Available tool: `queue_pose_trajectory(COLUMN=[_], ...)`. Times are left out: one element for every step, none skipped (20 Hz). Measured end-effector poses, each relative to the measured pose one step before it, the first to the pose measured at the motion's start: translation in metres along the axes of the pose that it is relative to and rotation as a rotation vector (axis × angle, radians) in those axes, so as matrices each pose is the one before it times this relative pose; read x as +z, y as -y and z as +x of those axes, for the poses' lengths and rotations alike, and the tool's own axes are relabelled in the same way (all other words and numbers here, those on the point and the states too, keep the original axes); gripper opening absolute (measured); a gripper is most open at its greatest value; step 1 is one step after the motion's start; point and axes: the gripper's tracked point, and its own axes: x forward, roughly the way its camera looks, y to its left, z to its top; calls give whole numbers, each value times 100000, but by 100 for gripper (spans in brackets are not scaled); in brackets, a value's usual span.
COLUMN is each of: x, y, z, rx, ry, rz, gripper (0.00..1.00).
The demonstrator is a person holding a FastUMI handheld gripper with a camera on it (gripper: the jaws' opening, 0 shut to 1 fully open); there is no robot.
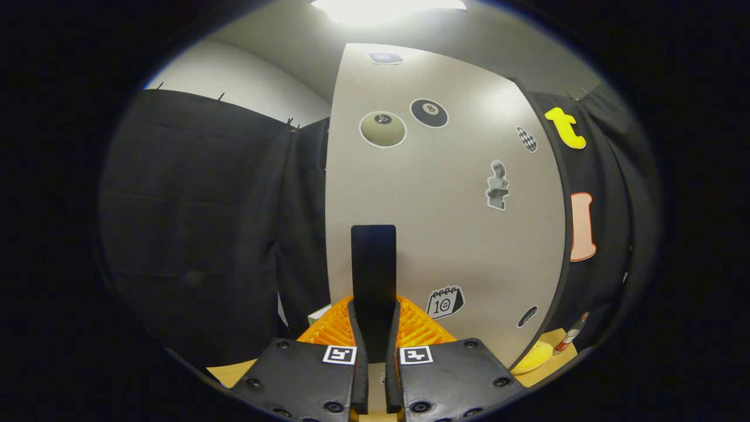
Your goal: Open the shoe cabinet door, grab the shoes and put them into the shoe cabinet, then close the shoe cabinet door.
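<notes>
I log: gripper point(374, 346) clamped narrow on the tall black door handle point(373, 275); pale sticker-covered shoe cabinet door point(445, 223) directly ahead; red-capped bottle point(571, 333) lower right on the counter point(551, 357).

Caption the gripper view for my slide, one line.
Gripper fingers clamped on the black handle of the sticker-covered cabinet door.
</notes>
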Motion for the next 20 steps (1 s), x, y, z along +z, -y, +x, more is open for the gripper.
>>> queue_pose_trajectory(x=[52, -20, 39, 22, 11, -12, 9, -18, -18, -34, 35, -15, -23, -73, -19, -28, 78, -30, 0, 16], y=[144, 139, 96, 110, 199, 143, 174, 181, 203, 283, 299, 292, 222, 77, 101, 150, 242, 148, 104, 178], z=[-250, -228, -328, -225, -229, -244, -244, -251, -221, -274, -303, -97, -94, -214, -278, -365, -354, -79, -176, -263], rx=[-247, -308, -343, -473, -591, -469, -561, -772, -1264, -1419, -1191, -929, -513, -442, -118, 25, 68, 226, 353, 454], ry=[2, -82, -2, -9, -36, -88, -92, 6, -205, -340, -112, 79, -143, -598, -706, -519, -58, -167, -43, -292], rz=[141, -192, -165, -19, -75, 39, 45, 10, -312, -602, -529, -577, 32, 833, 443, -65, 173, 354, 497, 178], gripper=[13, 13, 13, 13, 13, 13, 13, 13, 13, 13, 13, 13, 13, 13, 12, 12, 12, 12, 12, 12])
